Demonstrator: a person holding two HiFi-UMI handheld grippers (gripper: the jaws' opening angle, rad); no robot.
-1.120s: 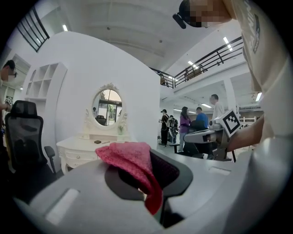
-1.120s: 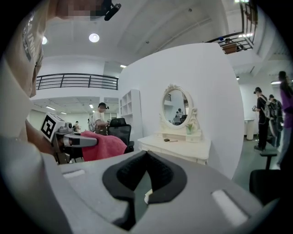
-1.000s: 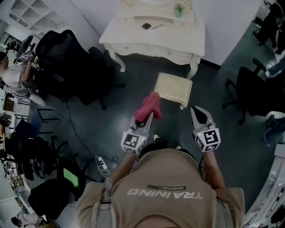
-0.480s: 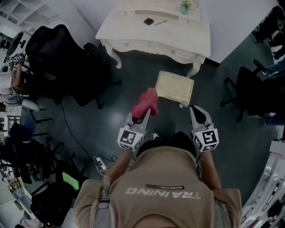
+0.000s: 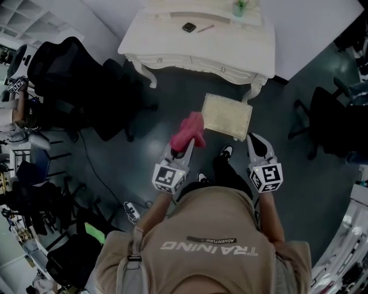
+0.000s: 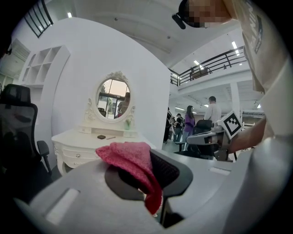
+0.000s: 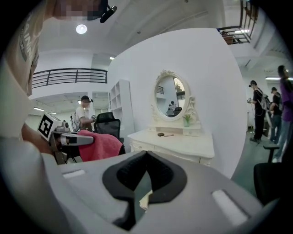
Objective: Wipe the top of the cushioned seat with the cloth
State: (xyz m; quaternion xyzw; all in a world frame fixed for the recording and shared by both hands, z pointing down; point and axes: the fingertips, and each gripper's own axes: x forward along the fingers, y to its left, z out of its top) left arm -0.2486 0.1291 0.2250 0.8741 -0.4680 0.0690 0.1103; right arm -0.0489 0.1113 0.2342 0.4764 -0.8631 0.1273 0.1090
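Observation:
The cushioned seat is a small cream stool on the dark floor, in front of the white dressing table. My left gripper is shut on a pink cloth, held in the air just left of the seat's near left corner. In the left gripper view the cloth drapes over and between the jaws. My right gripper hovers beyond the seat's near right corner, shut with nothing in it. A sliver of the cream seat shows below its jaws.
Black office chairs stand at the left and right. The dressing table carries an oval mirror, a small dark object and a green plant. The person's shoe is near the seat. Other people stand in the background.
The person has stepped forward; a shoe now shows near the seat. Both grippers have held their poses, the cloth still in the left one.

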